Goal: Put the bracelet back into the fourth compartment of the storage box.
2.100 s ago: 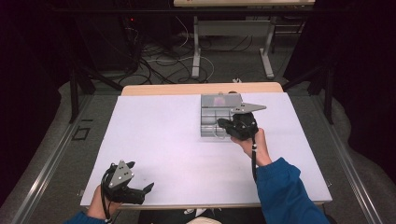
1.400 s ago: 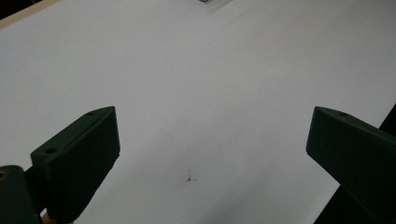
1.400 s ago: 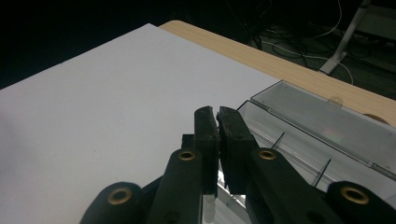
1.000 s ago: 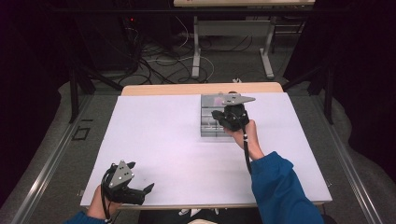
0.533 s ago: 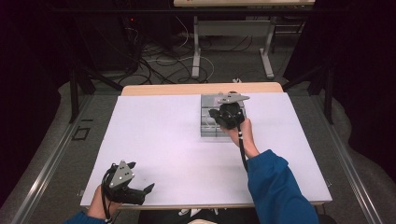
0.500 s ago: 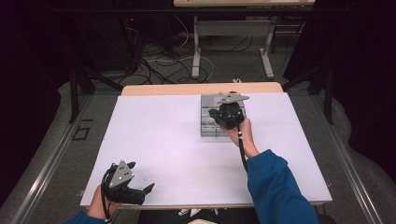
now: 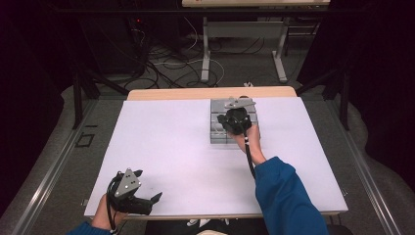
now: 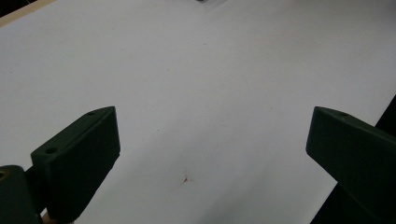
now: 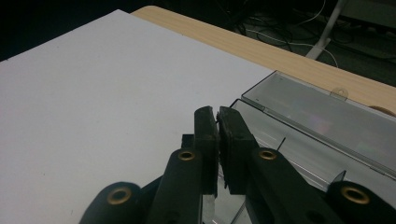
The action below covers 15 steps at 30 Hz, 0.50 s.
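Across the white tabletop [image 7: 161,142], I have the right tool [image 9: 217,122], jaws together, over the clear compartment box [image 9: 322,121] at the far edge, apparently mid-reach into it, next needing opening; the left tool [image 7: 139,203] rests apart.

the left gripper [image 7: 147,200] is resting low at the near left, held in the person's left hand [image 7: 105,218], its jaws standing wide apart with nothing between them. the right gripper [image 9: 217,122] is reaching forward at the end of an outstretched right arm in a blue sleeve [image 7: 284,196], its jaws pressed together with only a thin slit showing.
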Each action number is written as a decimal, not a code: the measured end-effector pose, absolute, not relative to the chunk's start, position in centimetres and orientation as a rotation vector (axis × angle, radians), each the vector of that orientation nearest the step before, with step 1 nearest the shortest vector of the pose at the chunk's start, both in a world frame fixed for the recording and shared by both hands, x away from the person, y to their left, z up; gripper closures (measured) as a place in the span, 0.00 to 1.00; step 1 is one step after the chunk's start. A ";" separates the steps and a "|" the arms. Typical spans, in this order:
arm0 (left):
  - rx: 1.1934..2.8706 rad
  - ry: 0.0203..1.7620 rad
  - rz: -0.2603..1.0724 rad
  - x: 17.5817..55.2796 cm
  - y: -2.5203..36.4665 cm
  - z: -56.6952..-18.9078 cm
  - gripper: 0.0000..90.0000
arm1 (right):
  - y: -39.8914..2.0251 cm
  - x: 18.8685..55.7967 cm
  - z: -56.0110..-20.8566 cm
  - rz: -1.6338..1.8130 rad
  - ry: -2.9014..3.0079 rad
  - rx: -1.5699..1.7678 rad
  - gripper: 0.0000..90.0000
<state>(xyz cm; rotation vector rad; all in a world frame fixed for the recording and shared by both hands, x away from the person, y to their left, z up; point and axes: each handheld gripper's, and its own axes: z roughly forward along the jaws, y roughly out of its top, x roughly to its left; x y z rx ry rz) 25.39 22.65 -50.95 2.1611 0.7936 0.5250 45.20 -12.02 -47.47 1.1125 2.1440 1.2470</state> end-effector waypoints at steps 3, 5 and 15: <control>2.163 0.790 0.523 25.4 22.6 -51.0 0.03 | -11.9 45.3 -47.7 1.247 2.144 1.114 0.96; 2.162 0.794 0.520 25.4 22.6 -51.0 0.03 | -11.6 45.4 -48.1 1.225 2.148 1.107 0.96; 2.165 0.795 0.512 25.3 22.5 -51.0 0.03 | -10.9 45.8 -49.6 1.180 2.187 1.126 0.96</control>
